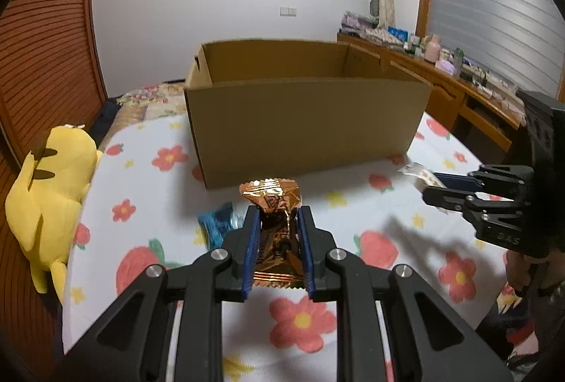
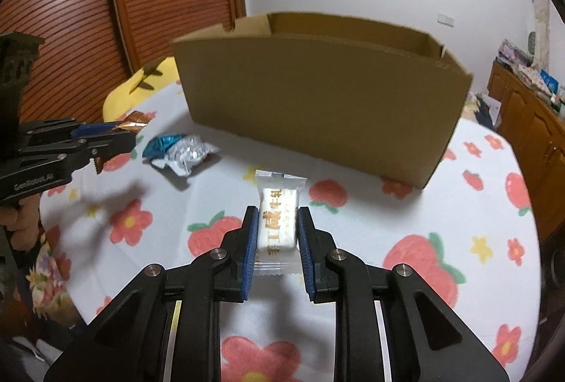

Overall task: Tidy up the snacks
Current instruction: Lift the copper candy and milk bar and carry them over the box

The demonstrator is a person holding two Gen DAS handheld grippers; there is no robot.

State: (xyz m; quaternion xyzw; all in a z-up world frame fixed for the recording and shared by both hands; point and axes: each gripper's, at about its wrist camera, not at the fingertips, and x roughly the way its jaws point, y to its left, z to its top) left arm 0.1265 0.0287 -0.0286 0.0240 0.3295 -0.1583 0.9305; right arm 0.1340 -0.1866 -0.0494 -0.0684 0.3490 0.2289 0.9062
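Snacks are split between my two tongs and the bedspread. In the left wrist view my left gripper point(image 1: 276, 216) is clamped tight on a copper-orange foil snack point(image 1: 273, 205) at lower centre; its print is too crumpled for me to read. In the right wrist view my right gripper point(image 2: 275, 216) is pinched on a white wrapped snack point(image 2: 277, 219) at lower centre, with gold Chinese characters down its face that I cannot read with certainty.

The cardboard box point(image 1: 303, 120) stands open-topped at the middle of both views, on the flowered bedspread point(image 1: 303, 322). I see only bare inner walls; its floor is hidden from me, so I cannot tell what it holds.

Left of centre in the right wrist view, a blue foil snack point(image 2: 160, 143) and a silver foil snack point(image 2: 189, 152) lie touching each other on the bedspread, just before the box.

At that view's left edge the left gripper's body reads "GenRobot.AI". A yellow plush toy point(image 1: 49, 191) lies at the left of the left wrist view.
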